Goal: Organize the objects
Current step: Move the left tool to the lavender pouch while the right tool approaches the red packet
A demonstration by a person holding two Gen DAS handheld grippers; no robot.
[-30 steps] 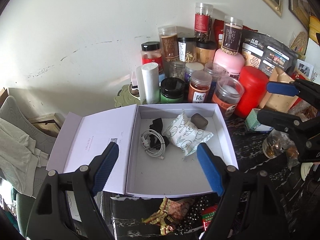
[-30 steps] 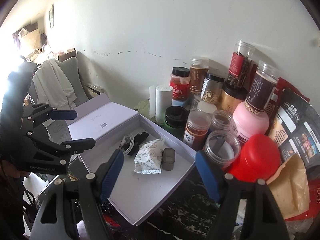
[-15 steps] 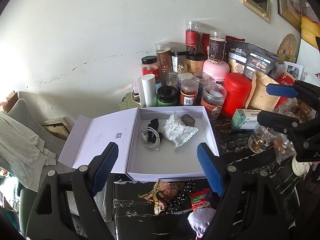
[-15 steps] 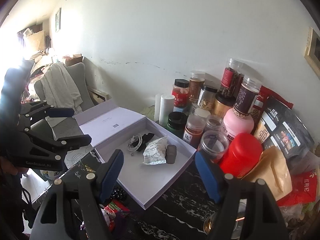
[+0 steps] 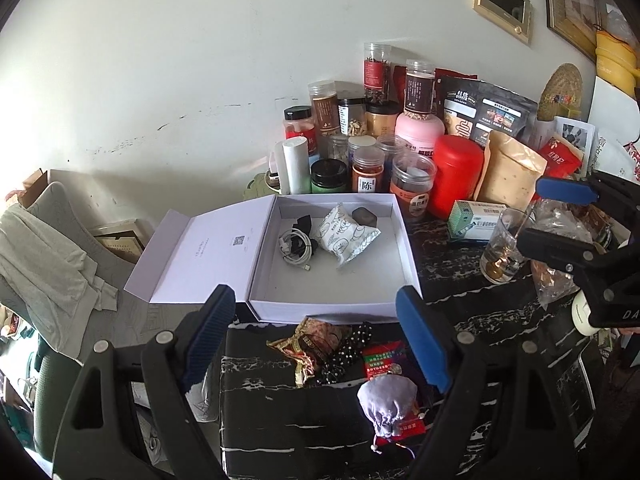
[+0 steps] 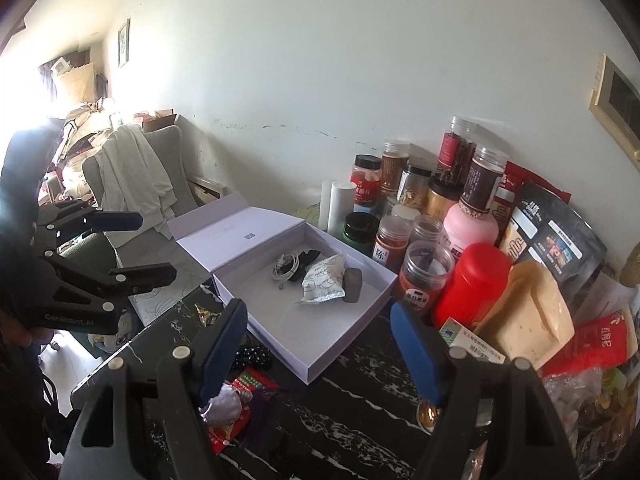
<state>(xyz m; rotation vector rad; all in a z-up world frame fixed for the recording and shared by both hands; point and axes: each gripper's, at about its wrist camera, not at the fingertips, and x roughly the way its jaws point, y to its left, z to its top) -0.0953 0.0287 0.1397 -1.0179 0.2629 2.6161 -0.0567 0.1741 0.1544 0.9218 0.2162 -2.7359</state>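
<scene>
A white open box [image 5: 332, 308] [image 6: 340, 344] with its lid folded left sits on the dark marble table. It holds a white cable [image 5: 294, 246] [image 6: 285, 267], a white patterned packet [image 5: 346, 236] [image 6: 322, 280] and a small grey case [image 5: 364, 217] [image 6: 352, 285]. In front of the box lie a gold wrapper [image 5: 308, 344], a black beaded item [image 5: 348, 350], a red packet [image 5: 382, 356] [image 6: 250, 384] and a small grey drawstring pouch [image 5: 386, 402] [image 6: 224, 402]. My left gripper [image 5: 318, 340] [image 6: 132, 246] is open and empty, above the loose items. My right gripper [image 6: 318, 352] [image 5: 548, 216] is open and empty.
Several jars and bottles [image 5: 372, 176] [image 6: 404, 240], a red canister [image 5: 456, 176] [image 6: 472, 284], snack bags [image 5: 508, 172] [image 6: 528, 320], a small green-white carton [image 5: 474, 222] and a glass cup [image 5: 502, 246] crowd the back and right. A chair with draped cloth [image 5: 44, 256] [image 6: 132, 184] stands left.
Both grippers have pulled back and up from the box, so more of the table's front and the loose items there come into view. Both stay open.
</scene>
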